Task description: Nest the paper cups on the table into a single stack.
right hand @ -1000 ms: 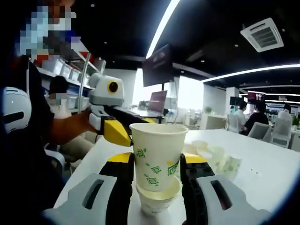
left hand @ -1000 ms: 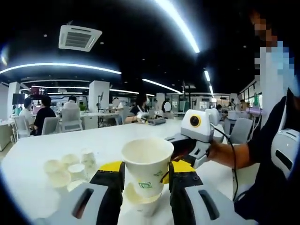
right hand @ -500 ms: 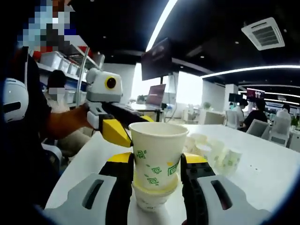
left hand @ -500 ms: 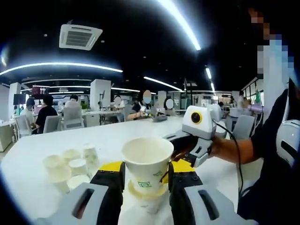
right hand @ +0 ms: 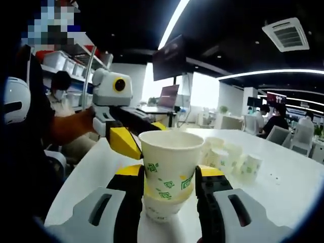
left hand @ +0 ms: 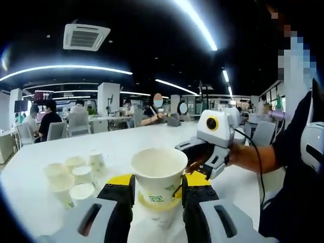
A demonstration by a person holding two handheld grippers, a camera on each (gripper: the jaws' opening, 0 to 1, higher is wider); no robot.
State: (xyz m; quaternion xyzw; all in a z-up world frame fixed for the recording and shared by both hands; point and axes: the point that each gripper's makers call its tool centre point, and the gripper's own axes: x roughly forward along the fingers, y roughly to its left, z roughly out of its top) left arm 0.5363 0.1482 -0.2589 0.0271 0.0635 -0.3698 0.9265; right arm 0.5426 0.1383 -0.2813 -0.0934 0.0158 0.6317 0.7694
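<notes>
While the upper cup (right hand: 169,164) sits partly down inside a lower cup (right hand: 161,208), both stand upright over the white desk (right hand: 283,190), rims not yet level. Right hand-held gripper (right hand: 169,195): jaws clenched against the upper cup's sides. Left hand-held gripper (left hand: 158,195): jaws closed on the same pair from the opposite side; which cup it pinches, cannot tell. Loose cups (left hand: 71,174) cluster further along the desk, well apart from the pair. People sit at far tables.

no readable text, green square marks on the paper cup (right hand: 169,172), not legible
</notes>
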